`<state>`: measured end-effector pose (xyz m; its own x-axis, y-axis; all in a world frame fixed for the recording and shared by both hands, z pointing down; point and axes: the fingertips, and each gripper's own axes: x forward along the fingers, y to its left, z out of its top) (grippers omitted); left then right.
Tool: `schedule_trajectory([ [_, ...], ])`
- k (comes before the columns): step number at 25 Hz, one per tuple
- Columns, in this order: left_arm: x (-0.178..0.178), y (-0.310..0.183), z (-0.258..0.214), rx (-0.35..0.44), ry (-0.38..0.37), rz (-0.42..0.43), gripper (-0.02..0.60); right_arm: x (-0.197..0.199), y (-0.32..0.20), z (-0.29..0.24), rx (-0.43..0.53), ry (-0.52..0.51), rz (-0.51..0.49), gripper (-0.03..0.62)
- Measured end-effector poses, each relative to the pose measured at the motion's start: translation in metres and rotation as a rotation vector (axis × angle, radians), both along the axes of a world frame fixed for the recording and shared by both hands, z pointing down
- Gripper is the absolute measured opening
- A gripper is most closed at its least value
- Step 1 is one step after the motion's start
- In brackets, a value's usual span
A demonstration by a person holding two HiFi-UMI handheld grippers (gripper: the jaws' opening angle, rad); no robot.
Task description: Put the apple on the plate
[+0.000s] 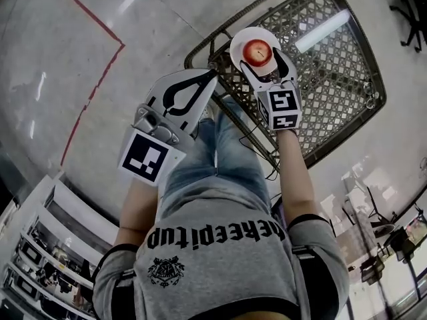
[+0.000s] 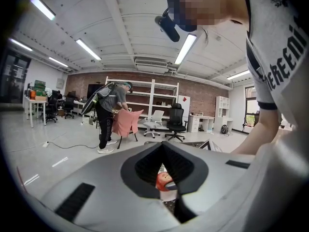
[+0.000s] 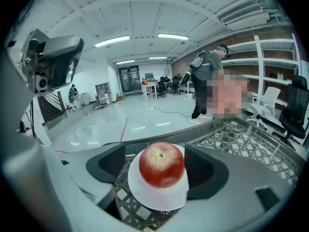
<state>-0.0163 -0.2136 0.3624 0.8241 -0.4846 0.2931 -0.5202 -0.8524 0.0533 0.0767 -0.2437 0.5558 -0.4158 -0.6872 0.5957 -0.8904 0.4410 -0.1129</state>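
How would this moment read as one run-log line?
apple: on plate | plate: on lattice table | right tool: open around apple | left tool: shut, empty

The apple (image 3: 161,164) is smooth-skinned and glossy, the plate (image 3: 159,200) matt white, the table top (image 1: 333,79) a woven open lattice, the floor (image 1: 60,59) polished and reflective.

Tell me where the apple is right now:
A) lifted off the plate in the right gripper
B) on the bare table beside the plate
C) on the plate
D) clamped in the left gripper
C: the apple sits on the white plate, and the right gripper has its jaws standing apart on either side of it.
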Motion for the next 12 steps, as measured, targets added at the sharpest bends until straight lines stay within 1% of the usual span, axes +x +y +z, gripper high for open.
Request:
schedule_trajectory([
  [2,-0.001,0.004,-0.004,0.010,0.004,0.004,0.014,-0.003,0.005,-0.011,0.015,-0.016,0.004,0.367],
  [4,-0.002,0.008,-0.009,0.020,0.010,0.008,0.015,-0.004,0.008,-0.022,0.036,-0.019,0.008,0.305],
  [8,-0.005,0.018,-0.013,-0.002,0.013,0.004,0.014,-0.007,0.017,-0.043,0.067,-0.025,0.010,0.227],
  [12,-0.008,0.028,-0.017,0.001,0.027,0.016,0.015,-0.012,0.029,-0.059,0.087,-0.047,0.015,0.135],
])
